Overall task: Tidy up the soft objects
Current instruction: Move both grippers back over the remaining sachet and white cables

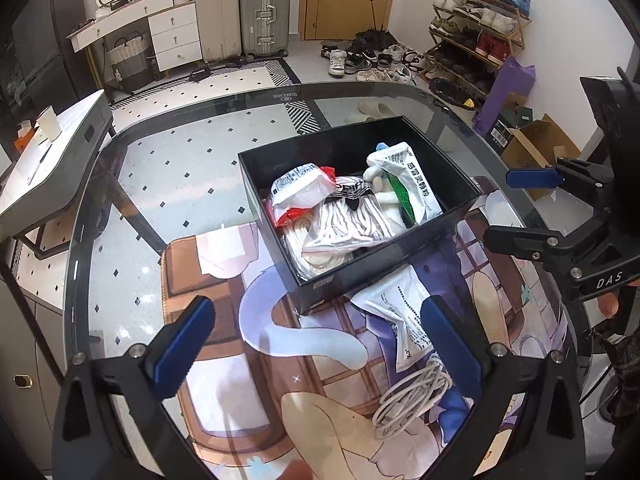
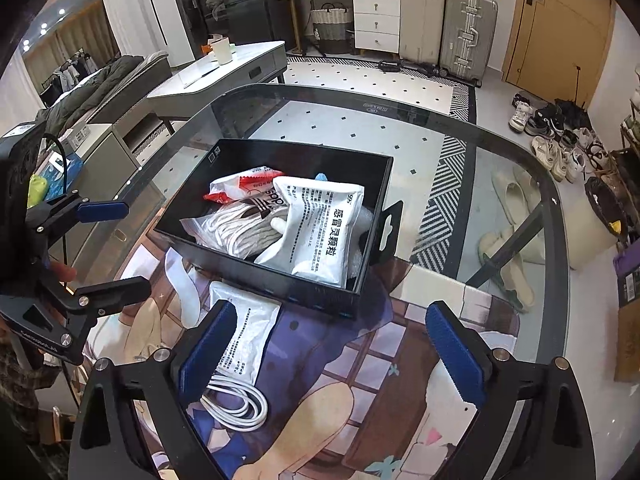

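a lived-in room with suitcases (image 1: 244, 12) against the far wall and shoes on the floor by a rack; in the middle, a glass-topped bench (image 1: 120, 184) with a printed mat (image 1: 224, 320) spread over its near half. taking the black box (image 1: 452, 168) as the marker and going left to right: left of it and nearer me hangs the left gripper (image 1: 320, 344), jaws spread wide and holding nothing, tilted down over the mat, probably lining up on what lies there. the box itself stands on the mat's far edge and is already well filled, a red-and-white packet (image 1: 298, 192) at its left, a clear bag of pale rope (image 1: 352, 220) in the middle, a white pouch with dark print (image 1: 408, 184) on the right, with a bit of something blue and white poking up behind it. just in front of the box, touching its near wall, lies a second white pouch (image 1: 400, 316), soft and creased, and nearer still a loose coil of white cable (image 1: 412, 400); i'd say these two are what's left to put away. right of the box, the right gripper (image 2: 330, 346) is likewise released and empty, angled down over the mat.
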`<state>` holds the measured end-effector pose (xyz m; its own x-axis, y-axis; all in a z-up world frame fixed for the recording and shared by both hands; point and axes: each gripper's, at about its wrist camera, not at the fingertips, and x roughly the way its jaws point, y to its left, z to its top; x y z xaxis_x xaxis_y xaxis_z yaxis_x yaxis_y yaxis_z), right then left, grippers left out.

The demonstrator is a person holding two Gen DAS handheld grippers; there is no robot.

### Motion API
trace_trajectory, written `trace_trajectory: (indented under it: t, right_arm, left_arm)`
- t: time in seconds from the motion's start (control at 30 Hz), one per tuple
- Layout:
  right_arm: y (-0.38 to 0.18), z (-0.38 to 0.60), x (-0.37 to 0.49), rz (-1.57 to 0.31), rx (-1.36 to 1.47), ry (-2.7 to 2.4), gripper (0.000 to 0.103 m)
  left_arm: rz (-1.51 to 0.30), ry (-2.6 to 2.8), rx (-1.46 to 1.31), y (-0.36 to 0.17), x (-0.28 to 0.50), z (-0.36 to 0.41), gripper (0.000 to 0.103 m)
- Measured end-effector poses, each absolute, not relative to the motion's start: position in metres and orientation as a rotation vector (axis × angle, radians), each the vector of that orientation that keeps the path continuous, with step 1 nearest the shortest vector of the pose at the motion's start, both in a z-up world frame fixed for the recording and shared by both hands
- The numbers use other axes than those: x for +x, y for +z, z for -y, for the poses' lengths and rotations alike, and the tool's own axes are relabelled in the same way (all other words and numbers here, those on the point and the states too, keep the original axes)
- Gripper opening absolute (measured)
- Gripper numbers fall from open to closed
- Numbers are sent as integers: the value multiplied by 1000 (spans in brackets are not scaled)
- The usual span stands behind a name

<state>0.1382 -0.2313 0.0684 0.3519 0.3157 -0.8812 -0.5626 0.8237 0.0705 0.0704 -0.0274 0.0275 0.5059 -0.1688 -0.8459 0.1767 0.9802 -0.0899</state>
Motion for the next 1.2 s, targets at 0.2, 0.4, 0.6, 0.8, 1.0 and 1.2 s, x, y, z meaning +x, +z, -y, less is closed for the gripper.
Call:
trace_trajectory:
  t: [0.2, 0.4, 0.6, 0.8, 1.0, 1.2]
  right_arm:
    - [55, 230, 131, -1101, -255, 580, 97]
    - [43, 226, 127, -1131, -246, 590, 97]
    - [29, 220, 123, -1164, -234, 603, 97]
    - [16, 213, 121, -1207, -223, 617, 97]
    - [5, 206, 119, -1235, -208, 627, 97]
    - [-1, 194, 118, -1253, -206, 642, 97]
  left_arm:
    - [-1037, -229, 10, 19, 59, 31, 103]
    - [-1063, -261, 19, 5, 46, 38, 103]
    - [-1088, -308, 38, -7, 38, 50, 103]
    - [-1106, -349, 54, -17, 30, 60, 103]
    - [-1122, -373, 65, -23, 26, 66, 103]
    - [-1120, -392, 83, -25, 25, 73, 103]
